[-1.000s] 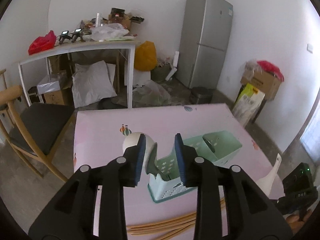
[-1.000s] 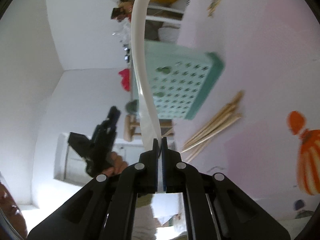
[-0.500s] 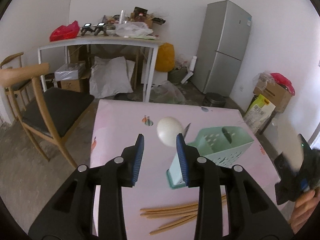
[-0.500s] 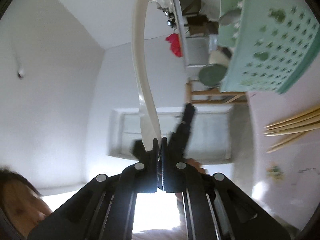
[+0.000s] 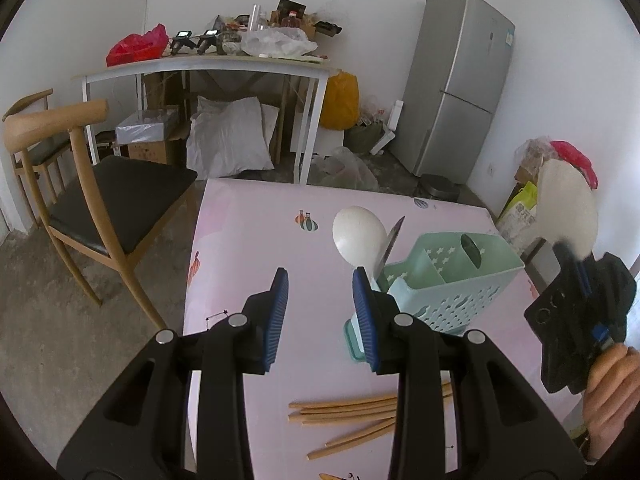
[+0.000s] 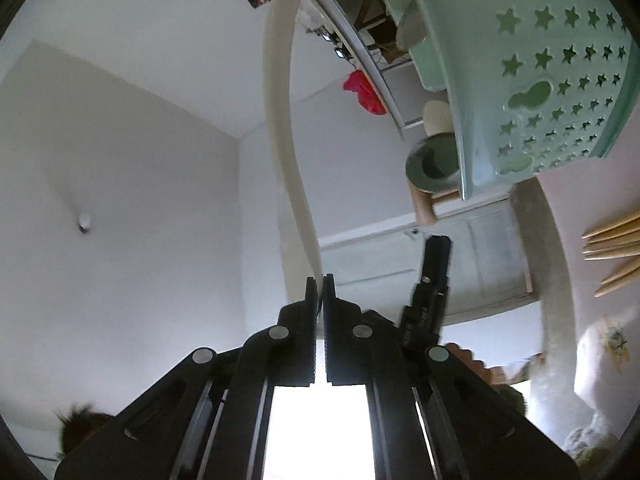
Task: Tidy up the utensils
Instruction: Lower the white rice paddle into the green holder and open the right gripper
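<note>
A mint green utensil caddy (image 5: 452, 276) stands on the pink table (image 5: 256, 240). A white spoon (image 5: 356, 234) and a knife blade (image 5: 394, 236) stick up from its near compartment. My left gripper (image 5: 320, 312) hangs open just left of the caddy, with nothing between its blue pads. Several wooden chopsticks (image 5: 352, 412) lie on the table below it. At the right, my right gripper (image 5: 580, 312) is shut on a white rice paddle (image 5: 568, 208), held up in the air. In the right wrist view the gripper (image 6: 320, 280) pinches the paddle's handle (image 6: 280, 120), with the caddy (image 6: 540, 60) at upper right.
A wooden chair (image 5: 100, 196) stands by the table's left side. Behind are a cluttered white table (image 5: 208, 64), a grey fridge (image 5: 460, 88) and boxes (image 5: 524, 200) on the floor. A person's hand (image 5: 612, 376) holds the right gripper.
My left gripper has drawn away from the caddy, which now sits right of its fingers. The right gripper has swung up and rolled, bringing the paddle into the left wrist view.
</note>
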Demonstrator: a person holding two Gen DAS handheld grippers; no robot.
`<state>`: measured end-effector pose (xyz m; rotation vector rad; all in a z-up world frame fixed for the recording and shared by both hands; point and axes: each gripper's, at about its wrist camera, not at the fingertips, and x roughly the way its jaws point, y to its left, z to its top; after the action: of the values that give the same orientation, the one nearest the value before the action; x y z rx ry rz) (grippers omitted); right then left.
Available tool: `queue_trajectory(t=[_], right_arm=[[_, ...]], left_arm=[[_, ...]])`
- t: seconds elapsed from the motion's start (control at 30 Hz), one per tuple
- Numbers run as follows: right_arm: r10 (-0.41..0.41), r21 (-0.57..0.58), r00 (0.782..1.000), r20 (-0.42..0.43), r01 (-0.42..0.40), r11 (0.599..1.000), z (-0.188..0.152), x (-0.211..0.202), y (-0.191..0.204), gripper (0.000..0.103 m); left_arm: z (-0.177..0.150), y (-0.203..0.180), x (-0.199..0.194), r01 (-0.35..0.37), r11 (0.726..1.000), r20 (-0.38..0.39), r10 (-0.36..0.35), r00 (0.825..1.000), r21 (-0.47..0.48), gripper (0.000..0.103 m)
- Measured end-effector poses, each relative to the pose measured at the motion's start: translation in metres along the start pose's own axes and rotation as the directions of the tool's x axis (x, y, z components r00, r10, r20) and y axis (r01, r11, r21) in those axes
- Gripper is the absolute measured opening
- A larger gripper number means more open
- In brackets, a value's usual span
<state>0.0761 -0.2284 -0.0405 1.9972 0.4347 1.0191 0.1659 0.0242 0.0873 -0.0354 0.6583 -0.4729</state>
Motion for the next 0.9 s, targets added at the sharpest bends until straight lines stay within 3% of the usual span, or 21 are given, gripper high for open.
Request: queue_trajectory(t=[0.27,0.7,0.9], right_arm=[[0.043,0.067,0.998,0.037,-0.045,0.997,-0.006,-0.010,-0.009,0.004],[0.068,0.133,0.988,0.140,-0.086,0.987,0.015,-0.021,-0.008,0.008],[0.080,0.110,0.983,0.165,-0.099,0.989,0.025,-0.040,0.012,0.020]], left_arm=[[-0.002,0.000,0.002,-0.007,1.000,-0.014,0.007,1.000,0.001,0.031],[-0.004,-0.001,0.006,-0.010,1.000,-0.029,0.010,1.000,0.007,0.031],[-0.006,0.001,0.008,-0.009,1.000,-0.039,0.009,0.999,0.005,0.031]])
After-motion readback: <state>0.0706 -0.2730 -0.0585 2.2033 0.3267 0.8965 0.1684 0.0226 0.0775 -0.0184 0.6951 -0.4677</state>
